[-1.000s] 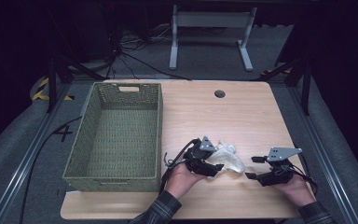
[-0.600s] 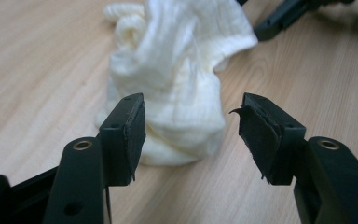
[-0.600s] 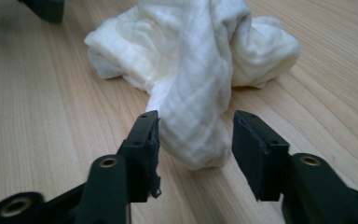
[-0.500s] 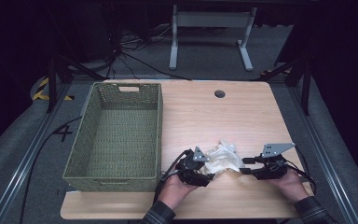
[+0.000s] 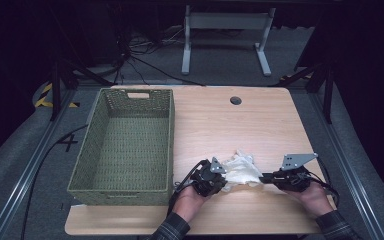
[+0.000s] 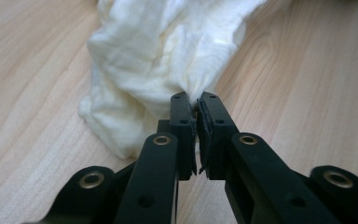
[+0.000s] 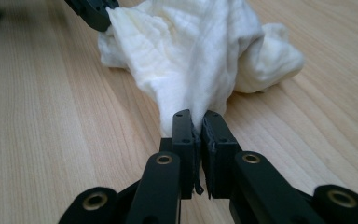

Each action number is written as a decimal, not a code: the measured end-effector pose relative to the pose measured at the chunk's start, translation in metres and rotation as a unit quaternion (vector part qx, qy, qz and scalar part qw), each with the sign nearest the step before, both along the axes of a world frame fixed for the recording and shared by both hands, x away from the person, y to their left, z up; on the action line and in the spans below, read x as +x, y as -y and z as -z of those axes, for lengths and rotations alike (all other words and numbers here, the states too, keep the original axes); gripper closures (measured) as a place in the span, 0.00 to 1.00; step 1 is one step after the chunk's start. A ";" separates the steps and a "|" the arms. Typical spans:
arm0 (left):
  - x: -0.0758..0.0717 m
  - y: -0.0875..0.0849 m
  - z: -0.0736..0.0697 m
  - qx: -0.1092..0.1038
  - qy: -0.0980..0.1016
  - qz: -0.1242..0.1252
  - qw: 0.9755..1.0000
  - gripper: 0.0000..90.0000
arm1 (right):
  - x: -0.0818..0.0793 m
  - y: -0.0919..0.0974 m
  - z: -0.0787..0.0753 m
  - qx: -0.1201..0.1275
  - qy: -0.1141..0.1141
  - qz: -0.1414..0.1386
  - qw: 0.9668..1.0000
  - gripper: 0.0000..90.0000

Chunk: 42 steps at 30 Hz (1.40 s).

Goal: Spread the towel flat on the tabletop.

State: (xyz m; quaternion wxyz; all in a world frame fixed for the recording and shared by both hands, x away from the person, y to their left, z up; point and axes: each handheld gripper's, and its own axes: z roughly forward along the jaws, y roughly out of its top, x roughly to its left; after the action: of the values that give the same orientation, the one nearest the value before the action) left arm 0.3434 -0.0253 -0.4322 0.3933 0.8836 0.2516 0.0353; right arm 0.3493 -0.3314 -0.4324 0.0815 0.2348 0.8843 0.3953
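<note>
Item: cream cloth [image 5: 240, 170], crumpled, lying on the worktop [image 5: 240, 120] near its front edge, right of the green woven basket [image 5: 125, 142].

Left gripper [image 5: 219, 181]: mine, jaws clenched on a pinch of the cloth's left end; in the left gripper view the fabric [image 6: 168, 51] bunches up directly ahead of the tips [image 6: 197, 108] and rests on the wood.

Right gripper [image 5: 264, 177]: mine, jaws clenched on a pinch of the cloth's right end; in the right gripper view the fabric [image 7: 200, 51] rises from the tips [image 7: 199, 122] in a taut fold, with the other gripper's jaw [image 7: 93, 11] on the far corner.

Step in hand, as I judge it: both ends gripped, cloth about to be lifted or spread.

Next move calls for: both pinches held firm, hands raised together or drawn apart evenly so neither corner slips.

Basket: empty, long side along the worktop's left edge, apart from the cloth.
</note>
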 end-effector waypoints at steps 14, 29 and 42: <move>0.013 0.004 -0.042 -0.019 0.027 0.006 0.999 0.95 | 0.001 0.015 -0.022 0.010 0.032 0.014 0.999 0.96; 0.070 0.024 0.004 0.047 -0.010 -0.050 0.998 0.94 | 0.042 0.008 0.006 -0.033 0.001 0.043 0.999 0.95; 0.041 0.014 -0.024 0.033 0.034 -0.049 0.998 0.75 | 0.032 0.018 -0.006 -0.013 0.018 0.058 0.998 0.77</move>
State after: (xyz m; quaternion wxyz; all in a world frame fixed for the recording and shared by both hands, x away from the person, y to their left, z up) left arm 0.3848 -0.0394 -0.4078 0.3705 0.8810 0.2794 0.0927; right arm 0.3814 -0.3497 -0.4265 0.1235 0.2771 0.8727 0.3826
